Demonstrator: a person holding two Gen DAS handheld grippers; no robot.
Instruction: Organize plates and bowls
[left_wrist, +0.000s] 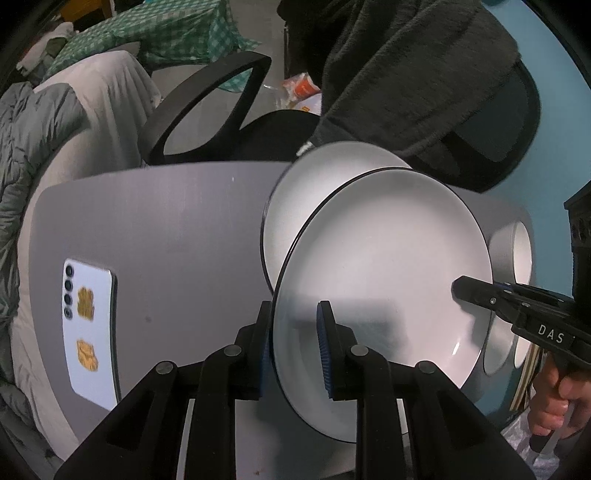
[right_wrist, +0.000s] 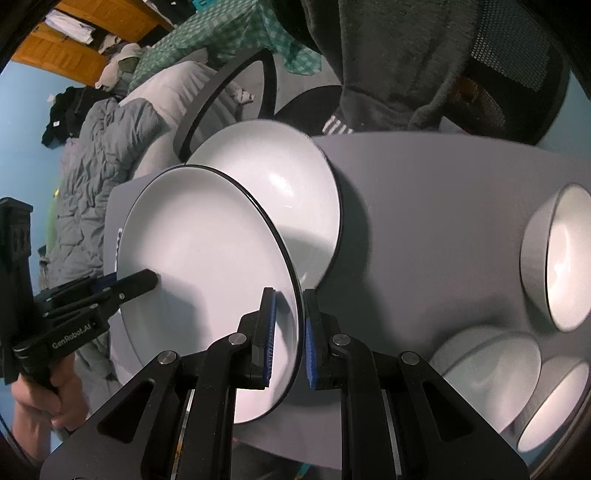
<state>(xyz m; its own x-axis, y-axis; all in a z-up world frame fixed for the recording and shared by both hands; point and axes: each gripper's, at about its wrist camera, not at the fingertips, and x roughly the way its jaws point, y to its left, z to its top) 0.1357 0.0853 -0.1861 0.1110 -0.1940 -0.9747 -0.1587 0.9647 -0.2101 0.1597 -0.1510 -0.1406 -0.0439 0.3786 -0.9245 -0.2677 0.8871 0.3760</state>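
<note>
The left gripper (left_wrist: 293, 347) has its two fingers on either side of the rim of a big white plate (left_wrist: 384, 280). The fingers look a little apart, one on each face of the rim, and I cannot tell if they press it tight. To the left of these fingers a phone (left_wrist: 92, 332) lies flat on the grey table (left_wrist: 177, 229).

The held plate is up off the table and tipped. Just past the fingers, a second plate (right_wrist: 280, 184) lies flat, partly hidden behind the tipped one.

The right gripper (right_wrist: 288, 332) has the other side of the same rim between its blue pads (right_wrist: 271, 332). These fingers sit close to the rim, yet a thin gap shows, so I cannot tell if they squeeze it. To the right of these fingers stand three bowls (right_wrist: 554, 254).

I think the step now is stacking the plates. The next move likely needs both hands to level the plate, bring it over the flat one and lower it slowly, so the rims line up and nothing slips.
</note>
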